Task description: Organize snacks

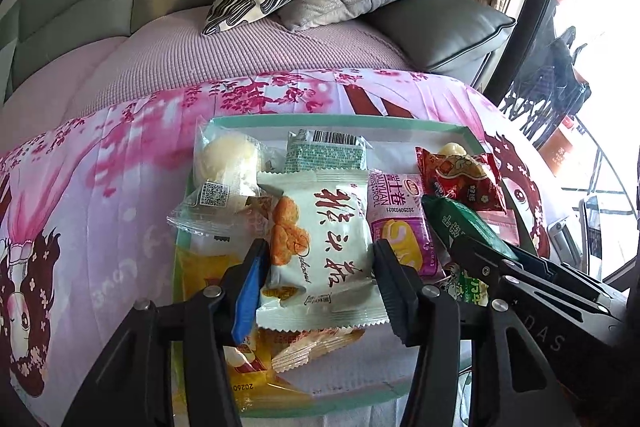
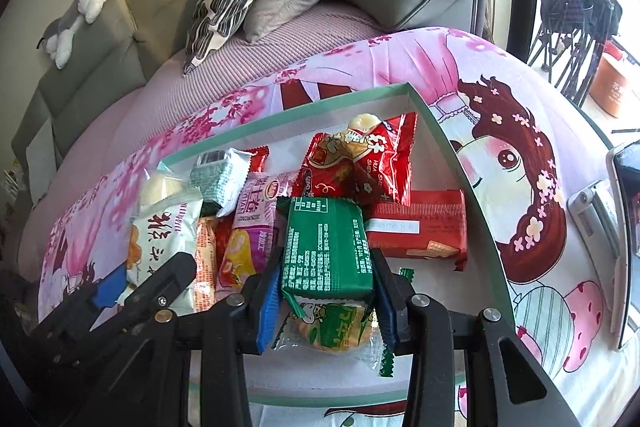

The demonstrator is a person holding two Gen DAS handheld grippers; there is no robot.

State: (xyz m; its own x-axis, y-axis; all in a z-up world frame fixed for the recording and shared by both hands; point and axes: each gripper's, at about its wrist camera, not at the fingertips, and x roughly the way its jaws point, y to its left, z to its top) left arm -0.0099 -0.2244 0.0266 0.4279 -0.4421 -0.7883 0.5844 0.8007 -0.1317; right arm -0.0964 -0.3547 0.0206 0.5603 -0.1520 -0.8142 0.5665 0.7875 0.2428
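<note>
Left gripper (image 1: 318,267) straddles the white puffed packet (image 1: 320,251), right gripper (image 2: 326,291) clamps the green wrapped bar (image 2: 326,247). Both light, crinkly, slippery, crushable: grip mid-body, gently.

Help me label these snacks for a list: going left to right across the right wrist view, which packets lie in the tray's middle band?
White packet → purple roll packet → green packet → red flat packet.
</note>
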